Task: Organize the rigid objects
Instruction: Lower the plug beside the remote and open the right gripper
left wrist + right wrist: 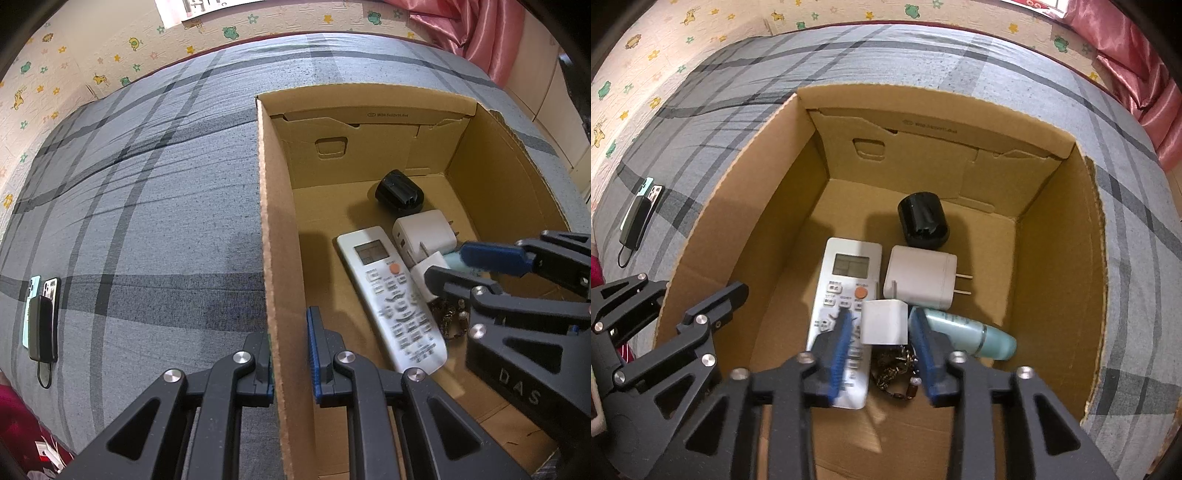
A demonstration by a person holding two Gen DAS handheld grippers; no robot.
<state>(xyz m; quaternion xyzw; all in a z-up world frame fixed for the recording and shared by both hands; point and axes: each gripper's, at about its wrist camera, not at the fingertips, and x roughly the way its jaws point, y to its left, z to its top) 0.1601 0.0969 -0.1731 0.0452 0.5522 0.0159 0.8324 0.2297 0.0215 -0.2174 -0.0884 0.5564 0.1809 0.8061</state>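
Observation:
A cardboard box (273, 229) (746, 206) stands on a grey plaid bed. Inside lie a white remote (391, 295) (846, 280), a black cap-like object (399, 192) (921, 219), a large white charger (424, 230) (919, 277), a small white cube charger (884, 321), a teal bottle (975, 336) and a beaded bracelet (894, 369) (450, 317). My left gripper (290, 358) straddles the box's left wall, slightly open, not clamping it. My right gripper (882, 354) (476, 266) is open inside the box, fingers either side of the cube charger and bracelet.
Two phones and a black power bank with a cable (40, 325) (639, 214) lie on the bed far left of the box. A wall with animal stickers (74, 74) runs behind the bed, and a pink curtain (480, 33) hangs at the back right.

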